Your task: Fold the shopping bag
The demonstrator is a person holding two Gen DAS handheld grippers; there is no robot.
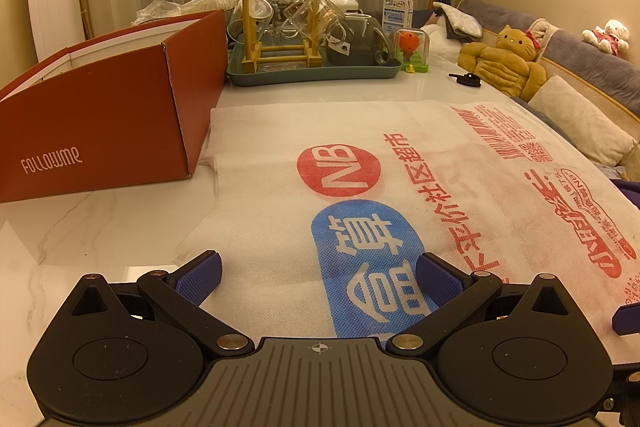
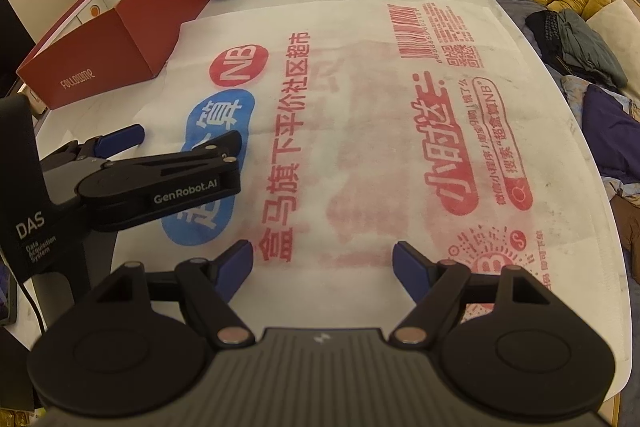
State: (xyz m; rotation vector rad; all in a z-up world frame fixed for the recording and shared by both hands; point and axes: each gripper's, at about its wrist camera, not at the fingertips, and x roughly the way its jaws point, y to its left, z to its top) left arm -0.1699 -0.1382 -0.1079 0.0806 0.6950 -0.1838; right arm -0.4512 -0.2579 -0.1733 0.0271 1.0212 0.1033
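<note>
Across the white marble tabletop (image 2: pixel 552 39) the shopping bag (image 2: pixel 360 131) is lying flat and unfolded, a white non-woven one with red and blue print, taking up most of the surface. Its near edge is hidden under both grippers, so I can't see where it ends on that side. On the far left it runs up beside the red FOLLOWME box (image 1: pixel 100 123), though the view doesn't settle whether they actually touch.

The left gripper (image 1: pixel 318 277) hangs over the blue logo near the bag's left side, fingers (image 1: pixel 200 281) spread wide with nothing between them. The right gripper (image 2: pixel 322 267) sits over the red lettering, fingers (image 2: pixel 236 267) also wide apart and holding nothing. Can't really tell if either one touches the fabric.

Further back there's a green tray (image 1: pixel 312 75) full of glass cups on a wooden rack, kinda hard to separate one from another. A small black item (image 1: pixel 466 79) lies near the far right edge, too small to identify. The sofa with a plush cat (image 1: pixel 506 61) gets cut off at the right.
</note>
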